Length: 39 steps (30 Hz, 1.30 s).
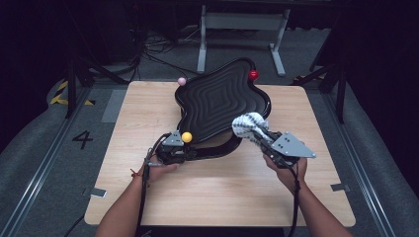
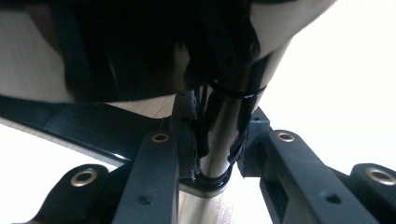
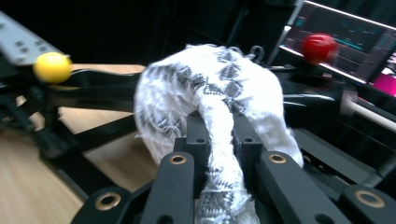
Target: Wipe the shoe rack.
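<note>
- So far you have the black wavy tray (image 1: 222,101) propped up off the wooden table (image 1: 222,197), its ridged face tilted toward you, with your left gripper (image 1: 174,148) at its near-left corner just under the yellow ball (image 1: 186,137).
- Your left gripper is clamped narrow on a slim black leg or rod (image 2: 224,135) of the tray's frame; it is steadying the piece.
- Your right gripper (image 1: 267,139) has its jaws pinched tight on a white-and-grey patterned cloth (image 1: 248,124), bunched into a wad that rests against the tray's near-right edge.
- Judging by that, wiping looks to be under way at the near-right part; the wide ridged middle, the far side by the red ball (image 1: 253,74) and the pink ball (image 1: 181,80) seem yet to be covered. Whether any area is already clean, you cannot tell.
- From above you get the whole layout: tray outline, three balls, both hands.
- Your right gripper view adds the cloth's weave (image 3: 219,93) and how a twisted tail runs down between the jaws.
- Your left gripper view alone shows the grip on the rod up close; the overexposed surroundings give little else.
</note>
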Each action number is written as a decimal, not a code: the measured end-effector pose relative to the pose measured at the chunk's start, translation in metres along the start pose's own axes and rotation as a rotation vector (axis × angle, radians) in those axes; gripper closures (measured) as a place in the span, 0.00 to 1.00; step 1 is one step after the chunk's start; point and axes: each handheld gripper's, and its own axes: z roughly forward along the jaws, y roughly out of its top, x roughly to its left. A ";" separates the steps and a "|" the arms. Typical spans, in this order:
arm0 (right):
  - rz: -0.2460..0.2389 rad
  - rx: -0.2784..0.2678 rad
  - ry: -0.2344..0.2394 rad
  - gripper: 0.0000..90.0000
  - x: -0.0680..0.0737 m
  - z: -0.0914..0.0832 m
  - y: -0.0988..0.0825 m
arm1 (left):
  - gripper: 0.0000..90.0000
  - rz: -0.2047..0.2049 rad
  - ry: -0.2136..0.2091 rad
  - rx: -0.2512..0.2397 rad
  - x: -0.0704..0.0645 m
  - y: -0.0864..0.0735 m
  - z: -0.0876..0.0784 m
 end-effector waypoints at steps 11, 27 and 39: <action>0.069 -0.018 -0.151 0.90 -0.045 -0.002 0.006 | 0.82 0.000 -0.005 -0.003 0.001 0.000 0.001; 0.149 0.082 -0.176 0.90 -0.079 0.029 -0.007 | 0.82 0.004 -0.005 0.000 0.001 0.000 0.001; 0.095 0.190 -0.026 0.90 -0.044 0.050 -0.040 | 0.82 0.005 -0.001 0.001 0.001 0.000 0.001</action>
